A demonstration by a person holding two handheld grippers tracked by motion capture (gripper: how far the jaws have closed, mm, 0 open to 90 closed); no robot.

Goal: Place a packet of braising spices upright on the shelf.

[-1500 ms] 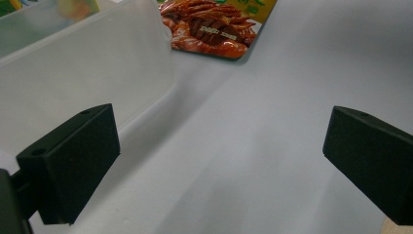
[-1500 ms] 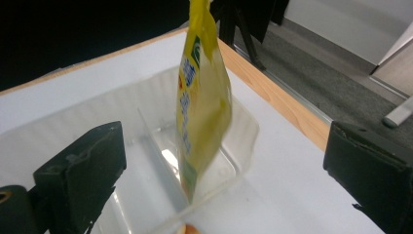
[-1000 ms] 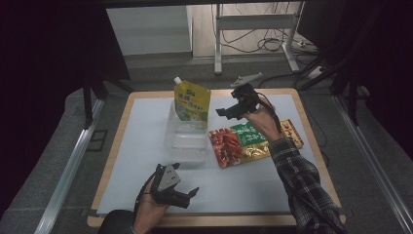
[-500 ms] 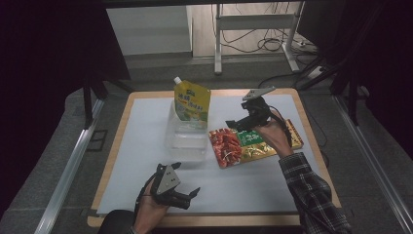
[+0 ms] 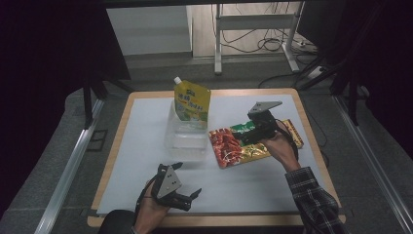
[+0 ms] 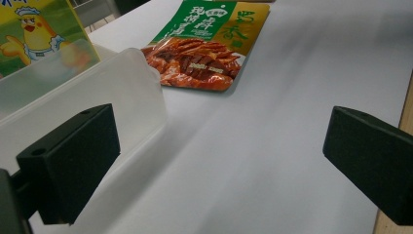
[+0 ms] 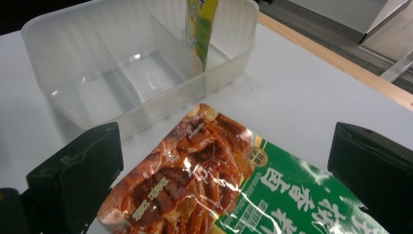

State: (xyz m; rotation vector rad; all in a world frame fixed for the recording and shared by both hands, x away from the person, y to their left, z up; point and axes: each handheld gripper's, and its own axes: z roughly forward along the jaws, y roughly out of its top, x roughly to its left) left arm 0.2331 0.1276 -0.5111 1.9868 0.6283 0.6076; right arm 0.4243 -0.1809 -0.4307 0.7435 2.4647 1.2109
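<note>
A red and green snack packet [image 5: 237, 145] [image 7: 214, 190] [image 6: 204, 48] lies flat on the white mat, just right of a clear divided bin [image 5: 186, 135] [image 7: 131, 68] [image 6: 73, 92]. A yellow spouted pouch [image 5: 193, 100] [image 7: 201, 22] [image 6: 34, 34] stands upright in the bin's far compartment. My right gripper [image 5: 242, 137] [image 7: 219, 180] hovers low over the packet, open, its jaws astride the packet's width without touching it. My left gripper [image 5: 185, 180] [image 6: 219, 175] rests near the front edge, open, with bare mat between its jaws.
A gold-edged packet [image 5: 293, 135] lies partly under the right hand at the mat's right side. The bin's two nearer compartments hold nothing. The wooden table edge [image 5: 214, 220] frames the mat; beyond the table are metal stand legs [image 5: 217, 39] and cables.
My right gripper has come down and toward the person, from beside the pouch to just over the red and green packet. The left gripper has stayed put.
</note>
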